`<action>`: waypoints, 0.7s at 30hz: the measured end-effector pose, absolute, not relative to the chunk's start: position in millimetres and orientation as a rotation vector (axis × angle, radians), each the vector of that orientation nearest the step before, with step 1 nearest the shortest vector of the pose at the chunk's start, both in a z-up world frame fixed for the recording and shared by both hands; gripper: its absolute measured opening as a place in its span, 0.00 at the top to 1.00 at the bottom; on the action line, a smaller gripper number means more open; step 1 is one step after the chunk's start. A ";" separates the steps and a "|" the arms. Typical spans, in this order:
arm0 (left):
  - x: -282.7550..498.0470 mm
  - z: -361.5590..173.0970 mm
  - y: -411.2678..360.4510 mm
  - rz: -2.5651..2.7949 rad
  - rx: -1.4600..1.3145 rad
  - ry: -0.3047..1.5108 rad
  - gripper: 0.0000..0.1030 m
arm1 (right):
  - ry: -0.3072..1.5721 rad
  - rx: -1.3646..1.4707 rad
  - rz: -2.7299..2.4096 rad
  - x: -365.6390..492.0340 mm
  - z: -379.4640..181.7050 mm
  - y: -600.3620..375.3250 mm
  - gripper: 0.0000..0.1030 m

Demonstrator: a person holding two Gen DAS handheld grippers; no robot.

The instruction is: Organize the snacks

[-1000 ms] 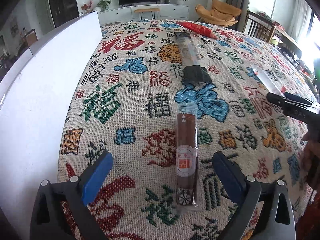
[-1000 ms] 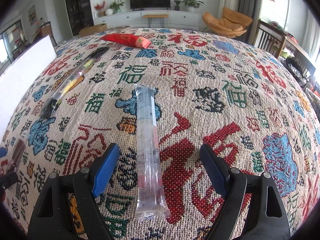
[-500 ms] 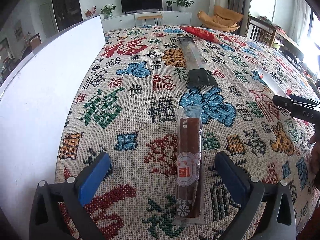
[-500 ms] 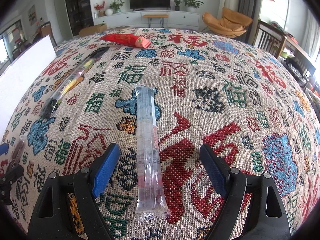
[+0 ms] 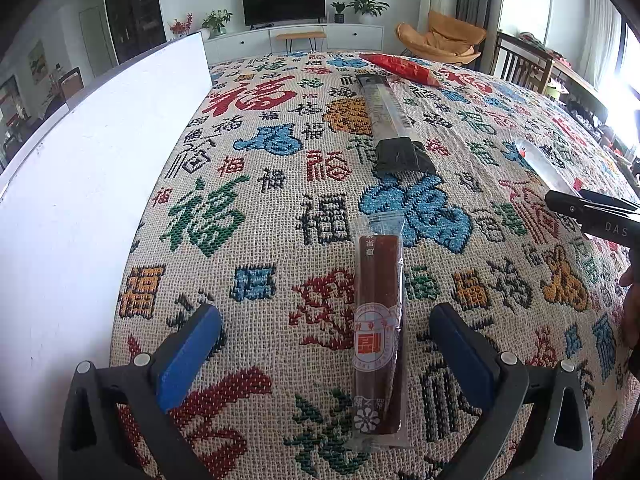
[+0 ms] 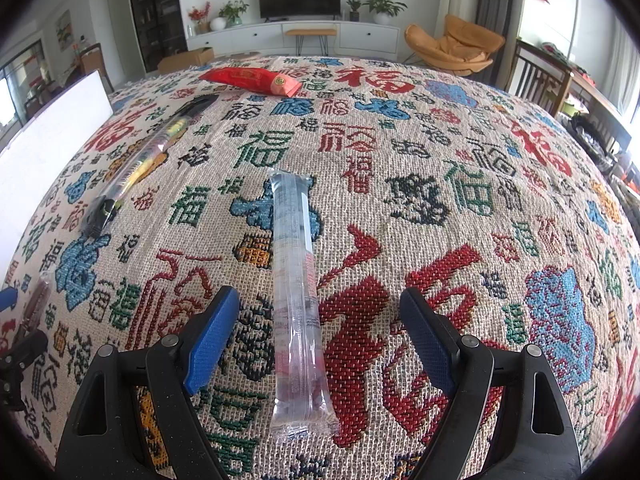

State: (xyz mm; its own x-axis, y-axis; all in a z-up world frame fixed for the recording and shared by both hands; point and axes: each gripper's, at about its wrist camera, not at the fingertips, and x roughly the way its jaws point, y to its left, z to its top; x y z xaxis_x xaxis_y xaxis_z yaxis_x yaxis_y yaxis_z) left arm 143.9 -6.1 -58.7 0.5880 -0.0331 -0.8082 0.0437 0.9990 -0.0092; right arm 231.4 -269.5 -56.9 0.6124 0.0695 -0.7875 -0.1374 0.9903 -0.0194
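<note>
My left gripper (image 5: 324, 338) is open over a brown snack stick in a clear wrapper (image 5: 378, 320), which lies lengthwise between its blue pads on the patterned cloth. My right gripper (image 6: 320, 328) is open around a clear, transparent snack tube (image 6: 296, 280) lying lengthwise between its pads. A long dark-ended snack pack (image 5: 386, 114) (image 6: 140, 164) lies farther off. A red snack bag (image 5: 400, 68) (image 6: 250, 79) lies at the far edge. The right gripper's tip (image 5: 592, 212) shows at the right of the left wrist view.
A white box wall (image 5: 80, 184) (image 6: 44, 148) stands along the left side of the table. The woven cloth with coloured characters (image 6: 440, 200) covers the whole table. Chairs and a TV unit stand beyond the far edge.
The left gripper has pulled back a little, so the brown stick sits slightly farther forward between its pads. The right gripper has not moved.
</note>
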 end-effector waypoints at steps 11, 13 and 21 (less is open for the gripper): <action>143.1 -58.7 -6.0 -0.045 0.011 0.940 0.00 | 0.904 -0.082 0.119 231.4 -57.1 -269.6 0.18; 143.3 -58.8 -6.1 -0.044 0.012 0.940 0.00 | 0.904 -0.083 0.118 231.6 -57.2 -269.5 0.18; 142.9 -58.9 -6.1 -0.044 0.011 0.938 0.00 | 0.907 -0.081 0.110 232.2 -57.7 -268.9 0.16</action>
State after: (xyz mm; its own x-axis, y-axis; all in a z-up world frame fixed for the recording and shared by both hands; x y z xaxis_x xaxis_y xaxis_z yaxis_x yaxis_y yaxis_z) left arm 142.9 -6.1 -58.9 0.5904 -0.0326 -0.8064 0.0424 0.9991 -0.0094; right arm 232.2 -268.9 -57.7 0.6112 0.0609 -0.7891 -0.1292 0.9913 -0.0236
